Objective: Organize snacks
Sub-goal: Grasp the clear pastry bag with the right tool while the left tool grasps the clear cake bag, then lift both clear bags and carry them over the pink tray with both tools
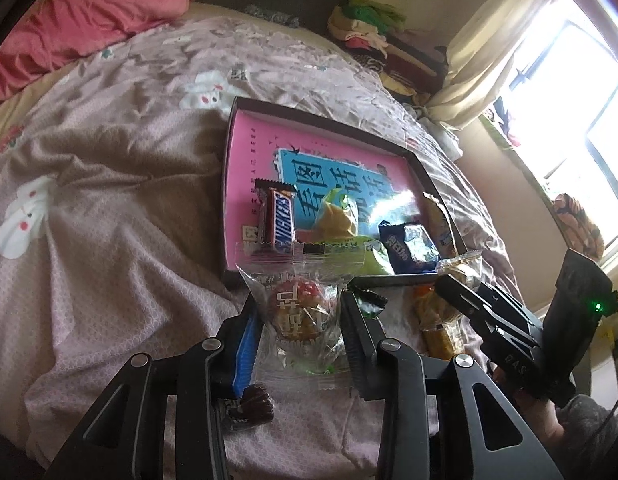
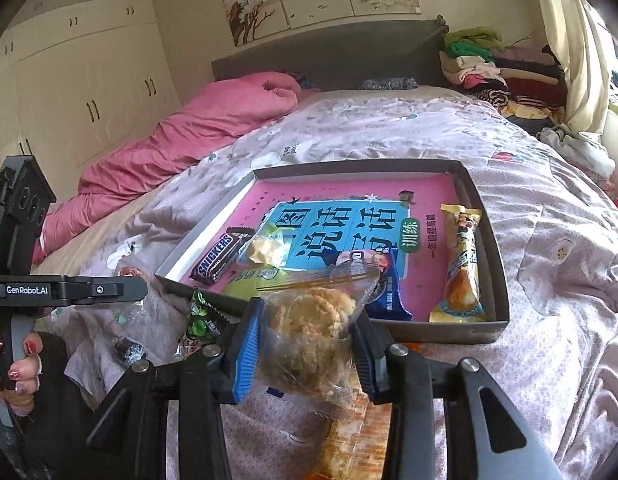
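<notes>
A shallow dark box point(image 1: 229, 184) point(image 2: 489, 240) with a pink book inside lies on the bed. In it lie a Snickers bar point(image 1: 277, 218) point(image 2: 219, 258), a yellow-green packet point(image 1: 341, 216), a blue packet point(image 1: 413, 248) point(image 2: 383, 288) and a long yellow snack point(image 2: 461, 264). My left gripper point(image 1: 299, 320) is shut on a clear-wrapped red cake point(image 1: 299, 312), just before the box's near edge. My right gripper point(image 2: 307, 336) is shut on a clear bag of crumbly biscuits point(image 2: 309, 324), also before the near edge.
Loose snacks lie on the quilt before the box: a green-black packet point(image 2: 203, 320) point(image 1: 367, 300), a dark candy point(image 1: 253, 406) point(image 2: 127, 350), an orange packet point(image 2: 353, 440) point(image 1: 437, 324). Pink duvet point(image 2: 189, 136) at the far left, stacked clothes point(image 2: 489, 68) by the window.
</notes>
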`<action>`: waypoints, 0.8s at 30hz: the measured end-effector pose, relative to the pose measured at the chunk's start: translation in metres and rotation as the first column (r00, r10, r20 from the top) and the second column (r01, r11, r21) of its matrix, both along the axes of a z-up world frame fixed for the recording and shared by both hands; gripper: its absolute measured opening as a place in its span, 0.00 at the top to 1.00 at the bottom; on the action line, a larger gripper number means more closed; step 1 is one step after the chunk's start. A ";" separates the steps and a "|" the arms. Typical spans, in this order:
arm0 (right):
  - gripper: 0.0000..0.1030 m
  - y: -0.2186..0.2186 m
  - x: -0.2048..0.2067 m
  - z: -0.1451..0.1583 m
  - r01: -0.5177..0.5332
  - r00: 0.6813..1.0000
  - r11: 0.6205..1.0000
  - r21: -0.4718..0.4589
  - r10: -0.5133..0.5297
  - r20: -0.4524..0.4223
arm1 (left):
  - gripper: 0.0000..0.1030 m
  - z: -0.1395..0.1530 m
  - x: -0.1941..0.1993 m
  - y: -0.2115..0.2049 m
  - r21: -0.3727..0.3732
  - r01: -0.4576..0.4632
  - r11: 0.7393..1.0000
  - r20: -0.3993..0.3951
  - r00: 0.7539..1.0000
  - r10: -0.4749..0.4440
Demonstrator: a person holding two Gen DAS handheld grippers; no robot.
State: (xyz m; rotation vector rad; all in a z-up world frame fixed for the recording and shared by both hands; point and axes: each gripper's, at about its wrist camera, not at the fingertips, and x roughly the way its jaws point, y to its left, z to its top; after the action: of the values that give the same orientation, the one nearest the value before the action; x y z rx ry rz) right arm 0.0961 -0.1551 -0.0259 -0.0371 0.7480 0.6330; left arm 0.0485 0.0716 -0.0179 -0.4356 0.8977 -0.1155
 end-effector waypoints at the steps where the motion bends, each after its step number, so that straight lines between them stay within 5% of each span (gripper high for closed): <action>1: 0.60 -0.001 0.000 0.000 0.002 1.000 1.000 0.004 -0.002 -0.001 | 0.62 0.001 0.000 -0.001 0.006 0.000 1.000 0.002 1.000 0.000; 24: 0.60 -0.020 0.007 0.010 0.043 0.999 0.998 0.053 -0.044 0.020 | 0.62 0.019 0.007 -0.017 0.091 0.002 0.996 0.022 1.000 -0.004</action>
State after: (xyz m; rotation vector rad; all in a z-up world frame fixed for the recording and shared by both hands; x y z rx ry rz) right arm 0.1029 -0.1753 -0.0158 0.0203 0.7103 0.6098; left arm 0.0558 0.0543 0.0011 -0.3477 0.8781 -0.0815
